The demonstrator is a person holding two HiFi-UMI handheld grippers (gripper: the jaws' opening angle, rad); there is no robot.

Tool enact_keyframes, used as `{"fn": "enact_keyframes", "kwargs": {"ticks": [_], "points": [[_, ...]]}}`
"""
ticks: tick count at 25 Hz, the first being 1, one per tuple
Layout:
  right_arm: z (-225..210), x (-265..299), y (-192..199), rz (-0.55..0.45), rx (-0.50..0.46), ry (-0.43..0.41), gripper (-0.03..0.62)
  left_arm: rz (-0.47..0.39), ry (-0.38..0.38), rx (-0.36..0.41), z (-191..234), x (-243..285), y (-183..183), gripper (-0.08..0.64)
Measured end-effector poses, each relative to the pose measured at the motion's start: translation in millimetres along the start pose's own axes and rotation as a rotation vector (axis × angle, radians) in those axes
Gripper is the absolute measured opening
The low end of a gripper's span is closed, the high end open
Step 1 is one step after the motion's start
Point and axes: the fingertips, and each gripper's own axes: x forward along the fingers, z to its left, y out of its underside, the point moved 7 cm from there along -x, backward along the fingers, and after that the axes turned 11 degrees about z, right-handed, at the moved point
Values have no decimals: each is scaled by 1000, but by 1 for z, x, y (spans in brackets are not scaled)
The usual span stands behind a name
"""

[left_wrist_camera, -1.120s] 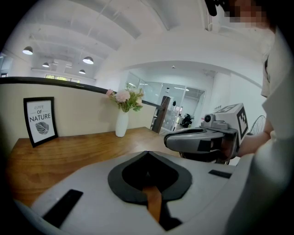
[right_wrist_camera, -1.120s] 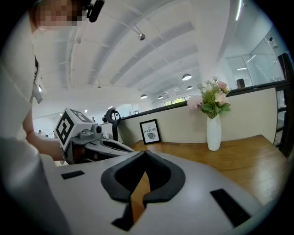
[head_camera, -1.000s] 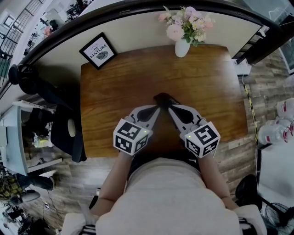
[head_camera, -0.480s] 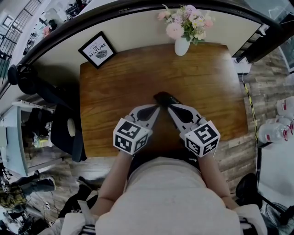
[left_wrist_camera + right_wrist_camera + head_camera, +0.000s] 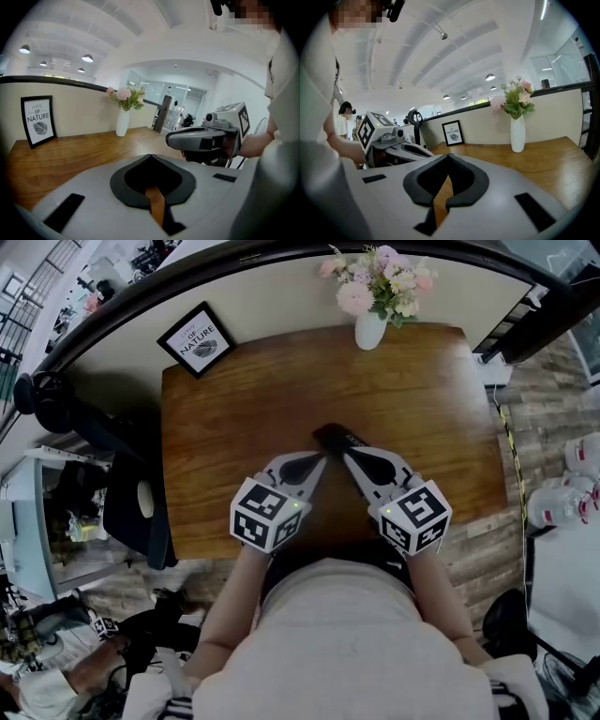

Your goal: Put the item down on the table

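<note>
A flat black oblong item (image 5: 336,439) lies on the brown wooden table (image 5: 234,418), just beyond the tips of both grippers. My left gripper (image 5: 322,458) points up and to the right, and my right gripper (image 5: 347,458) points up and to the left, so their tips nearly meet at the item's near edge. Both stand shut with nothing between the jaws. In the left gripper view the left gripper (image 5: 150,156) is shut and empty, with the right gripper (image 5: 206,138) alongside. The right gripper (image 5: 447,157) looks the same in its own view. Neither gripper view shows the item.
A white vase of pink flowers (image 5: 370,329) stands at the table's far edge. A framed print (image 5: 197,341) leans at the far left corner. A dark chair with clothing (image 5: 136,512) stands left of the table. A person crouches on the floor at lower left (image 5: 66,671).
Both grippers and the black item have stayed where they were. A person has come into view on the floor at lower left.
</note>
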Motion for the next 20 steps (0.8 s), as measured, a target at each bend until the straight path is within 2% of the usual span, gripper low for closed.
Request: {"fn": "enact_keyframes", "kwargs": {"ticks": [20], "points": [[5,3,7,25,6,-17,11,11,6,20,-3,0,0,14]]}}
